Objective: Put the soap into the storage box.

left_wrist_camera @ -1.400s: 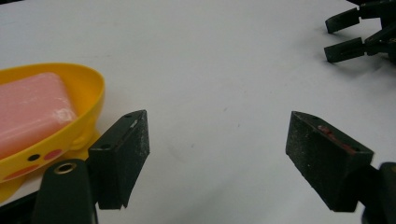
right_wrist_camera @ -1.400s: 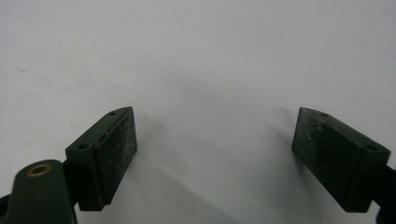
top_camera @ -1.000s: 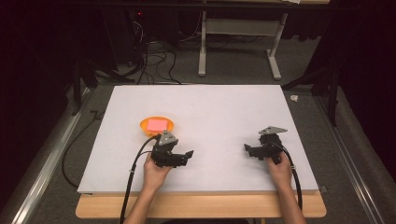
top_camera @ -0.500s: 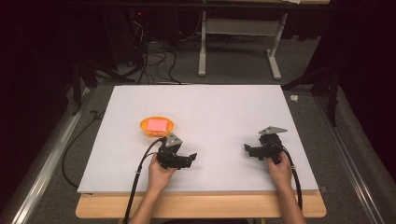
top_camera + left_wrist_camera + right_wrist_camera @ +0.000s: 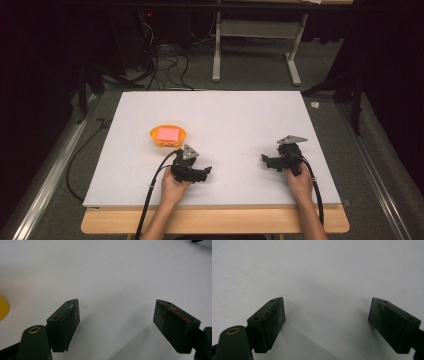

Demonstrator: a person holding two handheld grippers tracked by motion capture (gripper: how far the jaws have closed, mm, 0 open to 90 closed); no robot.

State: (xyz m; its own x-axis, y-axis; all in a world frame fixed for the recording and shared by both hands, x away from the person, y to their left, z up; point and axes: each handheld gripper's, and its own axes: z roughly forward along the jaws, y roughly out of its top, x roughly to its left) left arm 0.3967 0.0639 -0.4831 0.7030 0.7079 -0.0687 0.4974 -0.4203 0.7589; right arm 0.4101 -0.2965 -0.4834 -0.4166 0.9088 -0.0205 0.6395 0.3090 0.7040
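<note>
While both hands are sitting low at the near edge of the white tabletop [image 5: 240, 115], the left gripper [image 5: 204, 173] is the one that matters here, since it's parked just below and a bit to the right of the orange bowl [image 5: 168, 137]. Its jaws are spread wide with nothing between them, and in the left gripper view they're pointing out over bare table with just a sliver of the bowl's yellow-orange rim [image 5: 3, 308] peeking in at the left edge, so the bowl is lying off to that gripper's left rather than straight ahead. The right gripper [image 5: 267, 161] is sitting well apart on the other side, also gaping open and empty over blank surface. Going farther out, the bowl is holding a flat pink block [image 5: 167, 133], maybe a sponge, can't really tell. My guess is the left hand is way nearer, so it'd need to swing left and forward to reach.
</note>
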